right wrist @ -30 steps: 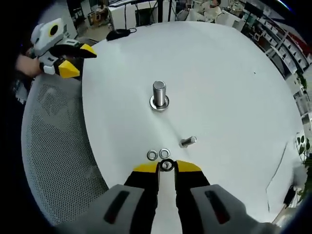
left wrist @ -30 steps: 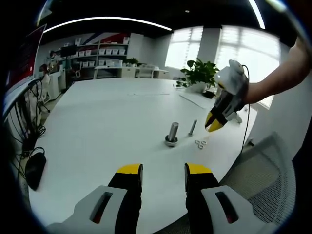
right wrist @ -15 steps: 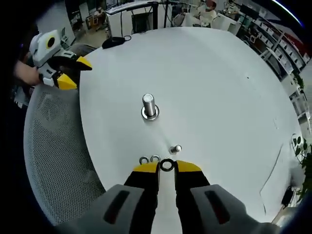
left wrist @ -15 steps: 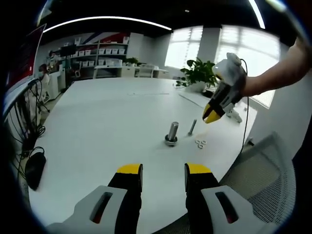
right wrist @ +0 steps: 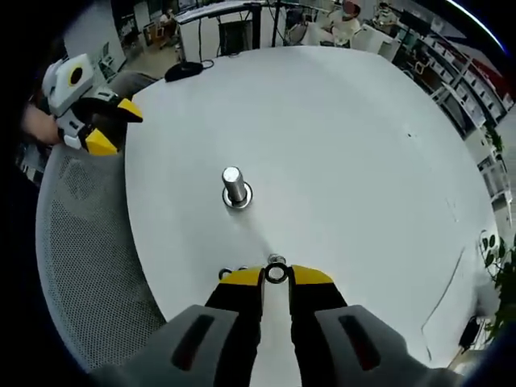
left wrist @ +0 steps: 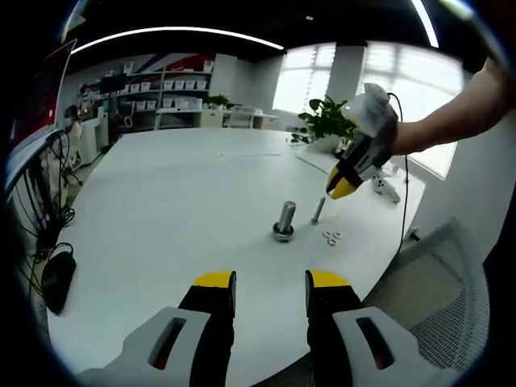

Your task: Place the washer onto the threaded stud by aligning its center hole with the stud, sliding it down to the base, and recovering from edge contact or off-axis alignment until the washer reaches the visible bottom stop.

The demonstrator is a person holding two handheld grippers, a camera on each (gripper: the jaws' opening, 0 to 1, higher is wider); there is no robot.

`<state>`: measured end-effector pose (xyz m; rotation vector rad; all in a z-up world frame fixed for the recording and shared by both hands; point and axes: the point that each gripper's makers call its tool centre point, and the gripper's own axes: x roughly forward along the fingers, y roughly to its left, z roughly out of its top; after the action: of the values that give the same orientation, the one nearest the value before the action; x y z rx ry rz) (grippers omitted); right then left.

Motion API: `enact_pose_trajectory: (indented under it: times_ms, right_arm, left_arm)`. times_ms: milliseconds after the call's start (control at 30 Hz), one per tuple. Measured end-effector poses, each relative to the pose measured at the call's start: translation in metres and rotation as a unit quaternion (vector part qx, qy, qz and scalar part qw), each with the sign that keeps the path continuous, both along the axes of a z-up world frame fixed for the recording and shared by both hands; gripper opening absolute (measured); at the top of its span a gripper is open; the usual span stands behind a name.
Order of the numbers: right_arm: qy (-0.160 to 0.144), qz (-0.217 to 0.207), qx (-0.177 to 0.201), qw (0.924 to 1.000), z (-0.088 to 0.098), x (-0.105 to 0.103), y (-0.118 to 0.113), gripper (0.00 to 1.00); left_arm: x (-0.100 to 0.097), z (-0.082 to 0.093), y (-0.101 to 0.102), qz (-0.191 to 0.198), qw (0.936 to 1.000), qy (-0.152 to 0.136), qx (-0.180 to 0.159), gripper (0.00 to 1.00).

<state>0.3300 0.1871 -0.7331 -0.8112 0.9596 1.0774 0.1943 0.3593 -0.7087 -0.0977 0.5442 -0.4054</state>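
Lifted higher, right claw (right wrist: 276, 276) pinches washer (right wrist: 276, 273) above stud (right wrist: 235, 186).

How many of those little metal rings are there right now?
3 that I can make out: one washer pinched between the right gripper tips, and two loose washers lying together on the table beside the small bolt.

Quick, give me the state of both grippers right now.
Left gripper: open, holding nothing, low over the table.
Right gripper: shut on a washer, raised above the table.
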Motion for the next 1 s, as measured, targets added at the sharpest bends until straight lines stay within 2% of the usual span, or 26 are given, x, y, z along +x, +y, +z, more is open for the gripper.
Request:
enact_pose_trajectory:
  times_ms: [267,1000]
  right_arm:
    - [0.002,0.004,-0.007,1.0000,-0.004,0.006,0.001,0.14]
    - [0.014,0.025,-0.025,0.9993,-0.016,0.006,0.006,0.14]
  left_arm:
    - [0.000,0.001,0.000,0.001,1.0000,0.000,0.000,0.32]
    - [0.000,0.000,0.000,0.000,1.0000,0.001,0.001,0.33]
